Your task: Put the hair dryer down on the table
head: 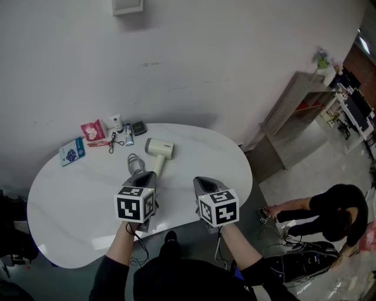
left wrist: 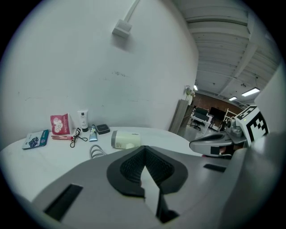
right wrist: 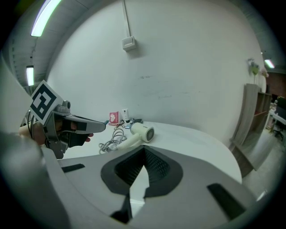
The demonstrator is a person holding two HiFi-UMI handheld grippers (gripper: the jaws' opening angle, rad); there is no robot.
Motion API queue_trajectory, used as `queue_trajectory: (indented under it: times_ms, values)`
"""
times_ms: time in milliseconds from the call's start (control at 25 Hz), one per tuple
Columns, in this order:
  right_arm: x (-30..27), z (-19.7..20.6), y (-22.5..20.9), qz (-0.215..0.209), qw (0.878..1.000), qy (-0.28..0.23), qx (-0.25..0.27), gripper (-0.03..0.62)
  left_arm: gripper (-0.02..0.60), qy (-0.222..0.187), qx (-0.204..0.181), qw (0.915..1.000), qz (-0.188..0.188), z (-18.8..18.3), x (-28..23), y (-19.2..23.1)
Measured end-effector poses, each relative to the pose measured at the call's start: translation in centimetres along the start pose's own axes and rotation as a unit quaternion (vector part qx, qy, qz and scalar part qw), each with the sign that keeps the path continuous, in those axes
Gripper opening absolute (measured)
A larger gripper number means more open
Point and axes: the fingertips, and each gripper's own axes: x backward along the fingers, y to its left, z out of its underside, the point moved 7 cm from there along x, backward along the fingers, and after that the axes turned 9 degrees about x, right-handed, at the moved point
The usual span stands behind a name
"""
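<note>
While the left hand-held gripper [head: 146,176] and right hand-held gripper [head: 202,181] have ribbed jaws together, empty, the cream hair dryer [head: 157,151] lies at twelve o'clock on the glossy rounded table [head: 70,203]

I see a plain white wall [head: 205,59] filling the top of the head view, with a small white box [head: 127,6] at its upper edge. A white rounded table [head: 70,206] sits centre left. At right, a wooden shelf unit [head: 291,109] stands on pale grey floor [head: 317,176]. A strip light [right wrist: 44,15] glows upper left in the right gripper view
</note>
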Motion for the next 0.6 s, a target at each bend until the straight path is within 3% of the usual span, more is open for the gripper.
queue_trajectory:
  times_ms: [600]
  values:
    - [0.8,-0.2,1.1,-0.016,1.000,-0.002,0.021,0.002,0.009,-0.001,0.016,0.9996,0.022,0.8,2.8,0.2]
